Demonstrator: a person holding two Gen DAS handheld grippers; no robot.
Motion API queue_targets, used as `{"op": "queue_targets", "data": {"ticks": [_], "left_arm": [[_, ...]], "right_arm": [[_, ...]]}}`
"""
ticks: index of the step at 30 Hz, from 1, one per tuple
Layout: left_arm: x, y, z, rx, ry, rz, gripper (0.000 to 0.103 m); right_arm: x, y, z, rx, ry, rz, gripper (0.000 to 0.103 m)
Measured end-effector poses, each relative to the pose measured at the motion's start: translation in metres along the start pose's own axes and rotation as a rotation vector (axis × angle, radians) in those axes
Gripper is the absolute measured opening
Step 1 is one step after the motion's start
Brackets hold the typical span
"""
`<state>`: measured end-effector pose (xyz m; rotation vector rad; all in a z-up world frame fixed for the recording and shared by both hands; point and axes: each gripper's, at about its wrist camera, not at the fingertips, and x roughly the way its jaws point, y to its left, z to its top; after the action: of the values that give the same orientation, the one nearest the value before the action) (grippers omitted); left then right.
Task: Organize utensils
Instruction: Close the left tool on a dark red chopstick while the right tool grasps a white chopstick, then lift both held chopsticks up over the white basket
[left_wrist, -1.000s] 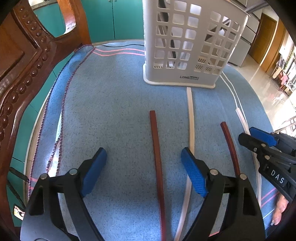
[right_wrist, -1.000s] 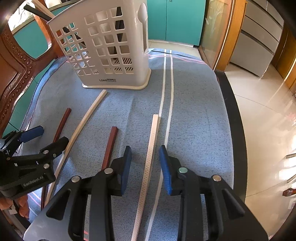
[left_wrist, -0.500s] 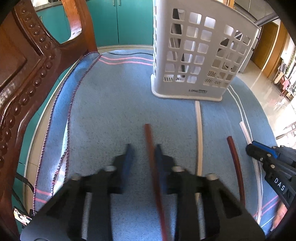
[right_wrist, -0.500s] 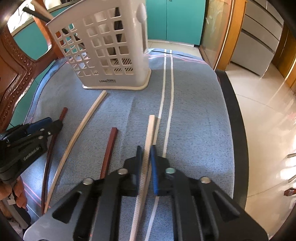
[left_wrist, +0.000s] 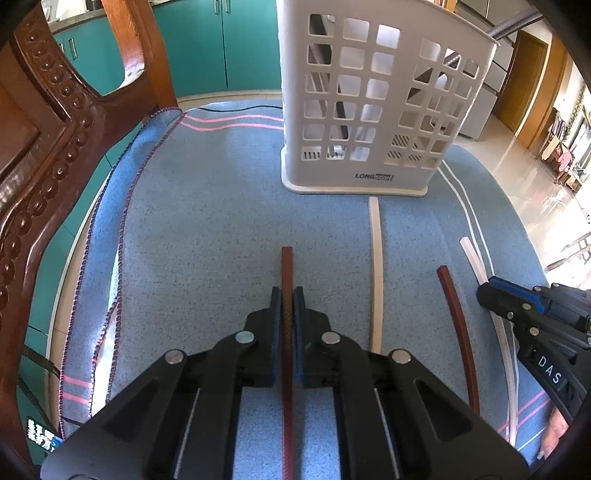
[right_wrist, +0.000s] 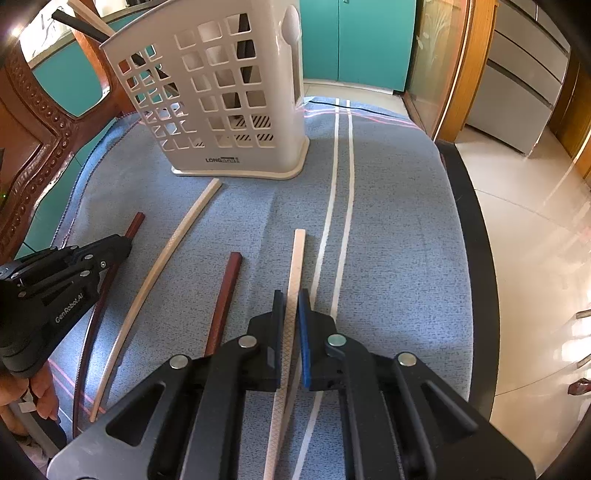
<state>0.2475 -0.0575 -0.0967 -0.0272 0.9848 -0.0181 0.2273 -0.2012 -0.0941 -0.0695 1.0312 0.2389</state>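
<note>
My left gripper (left_wrist: 287, 293) is shut on a dark red chopstick (left_wrist: 287, 269) that points toward the white slotted utensil basket (left_wrist: 369, 110). My right gripper (right_wrist: 291, 297) is shut on a cream chopstick (right_wrist: 298, 254), also pointing toward the basket (right_wrist: 221, 92). A second cream chopstick (left_wrist: 376, 258) (right_wrist: 166, 258) and a second dark red chopstick (left_wrist: 456, 314) (right_wrist: 225, 291) lie on the blue cloth between the grippers. The basket holds several dark and light sticks.
A blue cloth (left_wrist: 203, 221) covers the table. A carved wooden chair back (left_wrist: 44, 147) stands at the left. The table's dark right edge (right_wrist: 476, 258) drops to a tiled floor. Teal cabinets stand behind the basket.
Both grippers went from open to shut: the left closed on the dark red chopstick, the right on the cream chopstick. Both have moved a little forward.
</note>
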Motion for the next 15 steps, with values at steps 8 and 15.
{"op": "queue_targets", "data": {"ticks": [8, 15], "left_arm": [[-0.004, -0.014, -0.01, 0.014, -0.003, 0.022, 0.008], [-0.002, -0.023, -0.008, 0.03, 0.005, 0.043, 0.018]], "right_arm": [[0.001, 0.002, 0.0, -0.005, -0.002, -0.006, 0.009], [0.002, 0.005, 0.0, -0.007, -0.01, -0.016, 0.01]]}}
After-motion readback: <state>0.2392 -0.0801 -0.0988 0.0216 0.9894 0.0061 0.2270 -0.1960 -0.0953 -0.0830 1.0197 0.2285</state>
